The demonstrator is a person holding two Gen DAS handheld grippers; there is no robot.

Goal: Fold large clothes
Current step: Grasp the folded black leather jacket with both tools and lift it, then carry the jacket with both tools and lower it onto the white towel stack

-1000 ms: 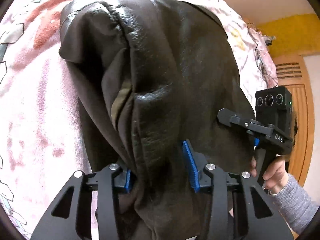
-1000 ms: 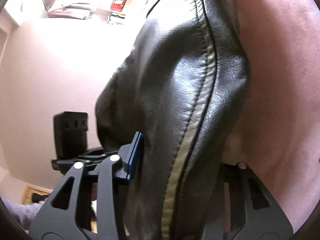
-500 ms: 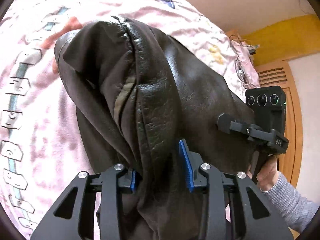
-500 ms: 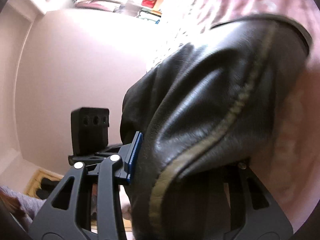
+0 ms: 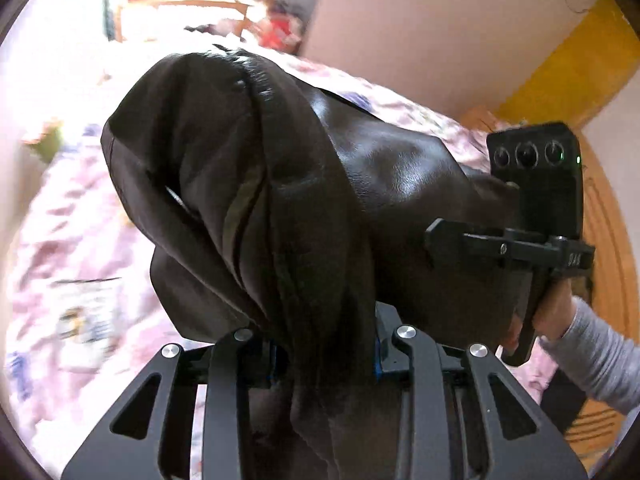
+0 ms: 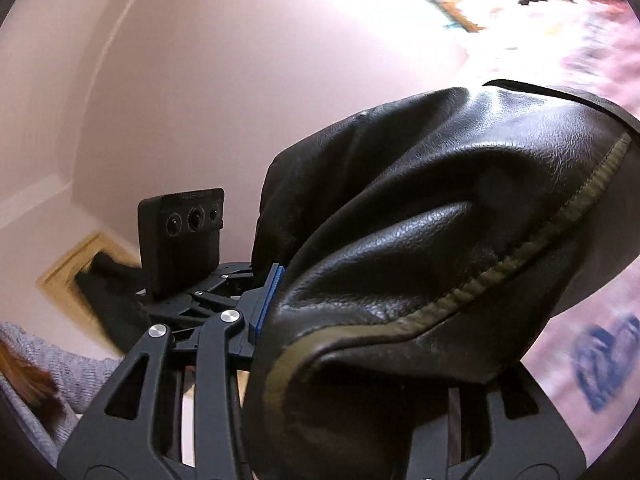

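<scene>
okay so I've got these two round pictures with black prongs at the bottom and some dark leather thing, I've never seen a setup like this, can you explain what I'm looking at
There is no robot here. A person holds a handheld grasping tool in each hand, and each tool carries a wide fisheye camera looking forward along its two black fingers. That is why both pictures are round and bent at the edges.

One picture is from the left tool; the other is from the right tool. Each camera also catches the other tool: the right one shows at the right edge of the left view, held by a hand in a grey sleeve.

Both tools are shut on the same dark leather jacket, each pinching a bunched part and lifting it. Beneath it lies a pink patterned bedspread. The background is blurred, so little else can be made out.
</scene>
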